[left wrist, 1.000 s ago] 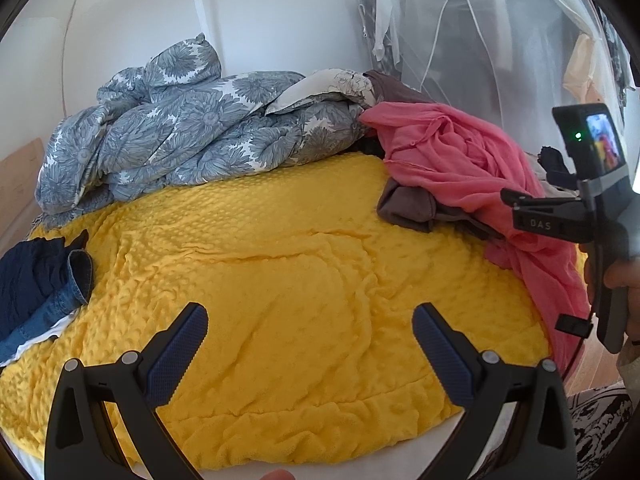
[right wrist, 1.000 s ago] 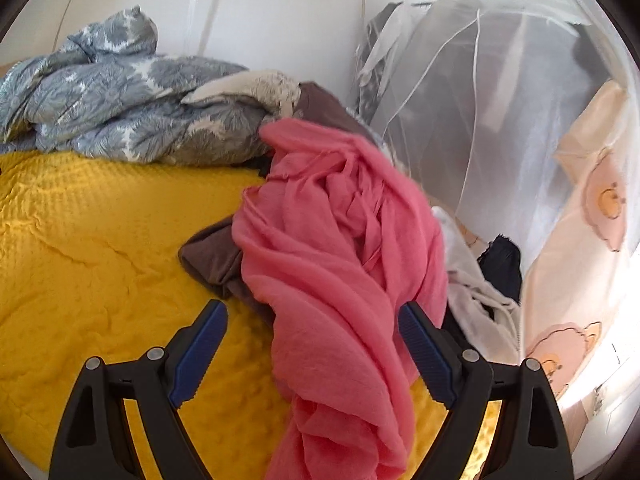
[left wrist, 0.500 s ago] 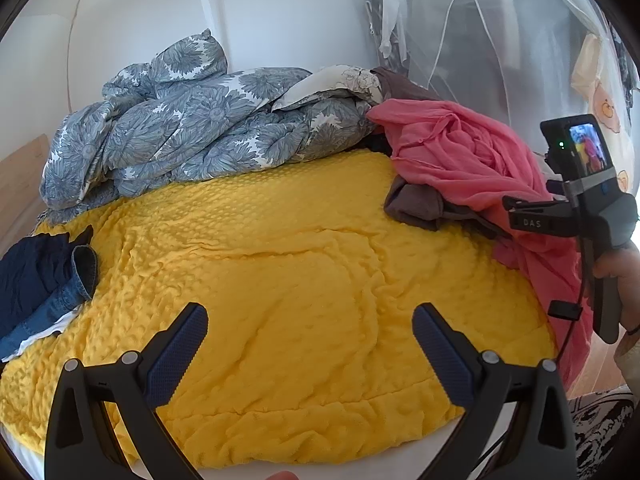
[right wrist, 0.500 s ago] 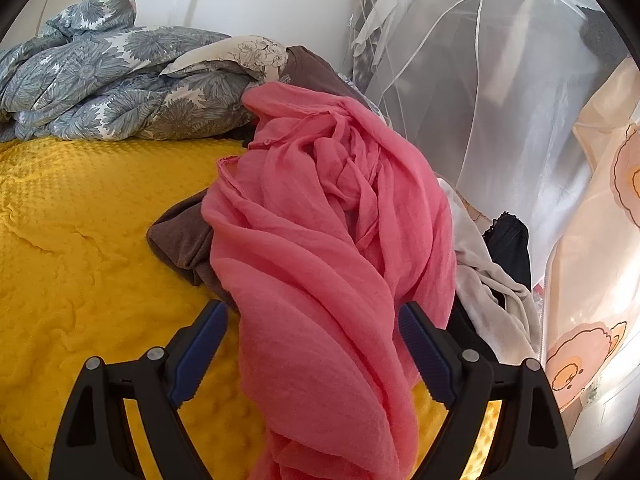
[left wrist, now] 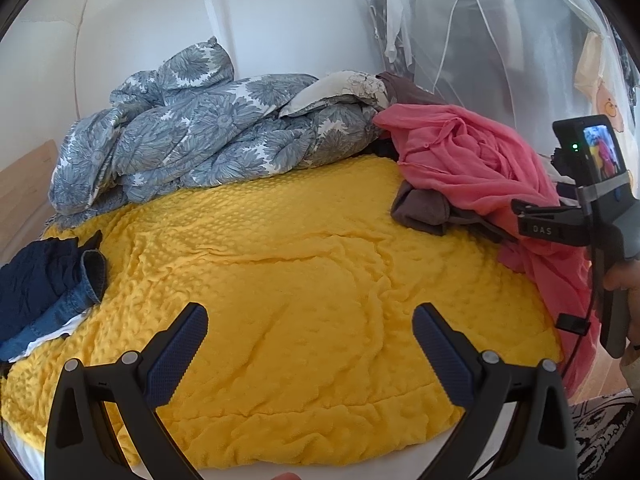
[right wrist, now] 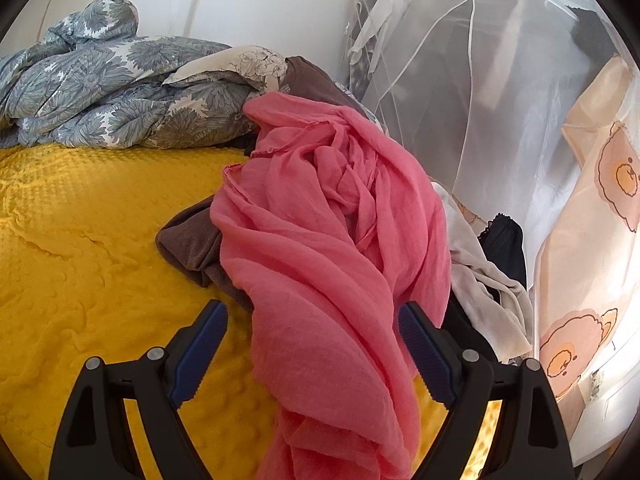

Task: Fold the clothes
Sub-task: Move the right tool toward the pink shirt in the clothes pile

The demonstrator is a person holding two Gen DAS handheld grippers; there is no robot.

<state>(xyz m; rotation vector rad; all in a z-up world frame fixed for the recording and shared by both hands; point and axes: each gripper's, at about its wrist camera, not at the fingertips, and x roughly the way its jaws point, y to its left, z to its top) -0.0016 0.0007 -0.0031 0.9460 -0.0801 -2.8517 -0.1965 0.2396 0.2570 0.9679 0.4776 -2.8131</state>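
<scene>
Left tongs (left wrist: 310,340): I hold these with jaws spread wide and nothing between them, poised over the bare middle of the yellow blanket (left wrist: 280,264).
Right tongs (right wrist: 312,340): jaws likewise spread wide, gripping nothing; the pink garment (right wrist: 332,232) hangs in the gap between the pads, though I cannot tell whether either pad touches the cloth.
Task item, location: the pink garment lies crumpled in a heap at the right edge of the bed, its lower end trailing over the side.
Direction from tongs: directly ahead of my right tongs and close; far right of, and well apart from, my left tongs.
Long axis: runs from the heap near the floral duvet (right wrist: 112,92) down toward me and off the bed edge.
Nearer hand: the right, clearly.
Under the heap: a brown garment (right wrist: 188,244), partly covered by the pink one.
Other clothes: denim and dark items (left wrist: 44,296) bunched at the left edge of the blanket.
Left view only: the denim pile, the open blanket area and my right tongs' body (left wrist: 592,200) beside the pink cloth.
Right view only: a cream garment (right wrist: 488,280) and a black item (right wrist: 502,240) behind the heap.
Fold state: no visible garment lies folded.
</scene>
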